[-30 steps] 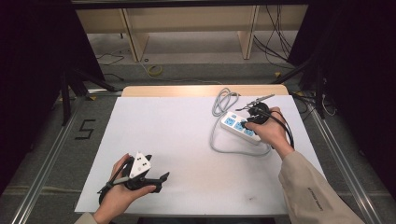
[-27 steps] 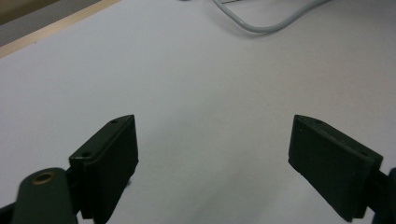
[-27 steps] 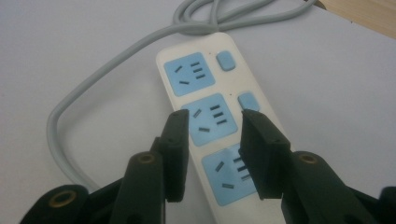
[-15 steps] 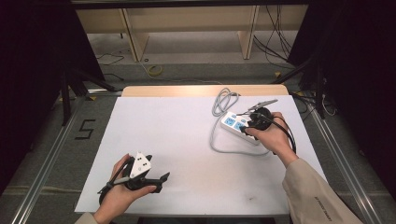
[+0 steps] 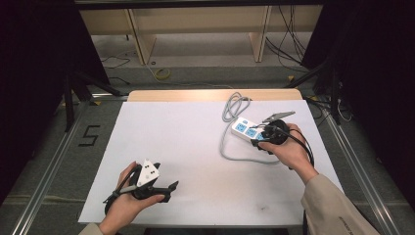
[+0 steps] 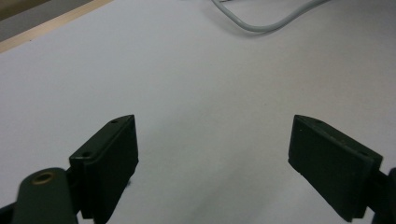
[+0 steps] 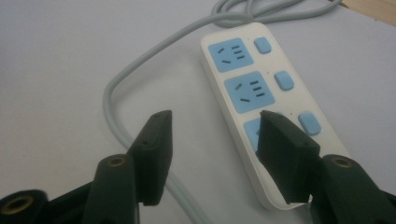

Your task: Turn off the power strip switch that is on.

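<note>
A white power strip (image 5: 246,128) with blue sockets (image 7: 243,79) lies at the table's right, its grey cable (image 5: 234,105) coiled behind it and looping to its left (image 7: 112,93). My right gripper (image 5: 262,138) hovers over the strip's near end. Its jaws have just been opening and stand open (image 7: 215,119), one over the table by the cable, the other over the nearest socket. The strip's near left edge lies between them, unpressed. My left gripper (image 5: 166,191) rests low at the table's front left, open (image 6: 212,123) over bare white surface.
The white table sheet (image 5: 186,137) has a wooden strip (image 5: 195,95) along its far edge. A bend of the cable (image 6: 261,25) shows far ahead in the left gripper view. Metal rails flank the table, and wooden shelving stands behind it.
The right hand has drifted a little right and nearer along the power strip. The left hand has stayed put.
</note>
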Tool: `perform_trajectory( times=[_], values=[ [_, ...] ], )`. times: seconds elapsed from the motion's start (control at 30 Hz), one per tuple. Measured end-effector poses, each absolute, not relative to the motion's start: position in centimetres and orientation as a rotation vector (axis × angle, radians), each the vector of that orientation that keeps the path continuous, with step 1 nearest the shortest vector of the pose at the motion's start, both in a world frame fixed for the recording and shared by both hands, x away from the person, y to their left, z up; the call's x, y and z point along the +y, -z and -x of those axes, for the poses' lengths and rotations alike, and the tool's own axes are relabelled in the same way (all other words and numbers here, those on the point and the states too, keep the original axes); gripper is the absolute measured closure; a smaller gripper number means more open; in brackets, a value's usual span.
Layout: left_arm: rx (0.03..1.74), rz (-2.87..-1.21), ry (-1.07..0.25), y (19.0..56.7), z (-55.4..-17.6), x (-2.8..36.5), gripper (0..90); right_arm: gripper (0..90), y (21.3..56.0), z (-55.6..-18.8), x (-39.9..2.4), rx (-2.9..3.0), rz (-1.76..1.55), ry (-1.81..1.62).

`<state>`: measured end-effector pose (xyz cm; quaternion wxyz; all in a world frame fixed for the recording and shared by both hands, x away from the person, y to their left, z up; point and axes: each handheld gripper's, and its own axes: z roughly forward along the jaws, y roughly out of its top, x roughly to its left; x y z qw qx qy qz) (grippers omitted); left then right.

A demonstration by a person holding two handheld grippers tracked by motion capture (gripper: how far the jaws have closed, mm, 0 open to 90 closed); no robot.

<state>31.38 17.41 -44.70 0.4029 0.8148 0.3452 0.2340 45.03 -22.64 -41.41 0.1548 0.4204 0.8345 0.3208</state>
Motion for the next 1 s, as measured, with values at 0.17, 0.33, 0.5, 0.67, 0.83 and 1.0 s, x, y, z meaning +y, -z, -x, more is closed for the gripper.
perform_trajectory(
  times=[0.17, 0.33, 0.5, 0.67, 0.83, 1.0],
  values=[
    [0.875, -2.06, -0.587, 44.7, -31.4, 17.4, 15.6, 39.9, 41.7, -43.7, -23.2, 2.386, -1.202, -0.967],
    [0.876, -2.064, -0.583, 44.7, -31.5, 17.5, 15.6, 35.7, 41.9, -42.6, -23.4, 2.387, -1.189, -1.001],
    [0.878, -2.067, -0.578, 44.7, -31.5, 17.5, 15.6, 30.6, 42.1, -40.5, -24.2, 2.374, -1.17, -1.064],
    [0.885, -2.069, -0.568, 44.8, -31.5, 17.5, 15.6, 29.2, 42.5, -38.5, -24.8, 2.364, -1.157, -1.124],
    [0.883, -2.073, -0.565, 44.8, -31.4, 17.4, 15.6, 28.9, 43.1, -36.9, -25.4, 2.355, -1.138, -1.158],
    [0.88, -2.077, -0.563, 44.8, -31.4, 17.4, 15.5, 28.0, 43.9, -35.2, -26.1, 2.337, -1.132, -1.187]
  ],
)
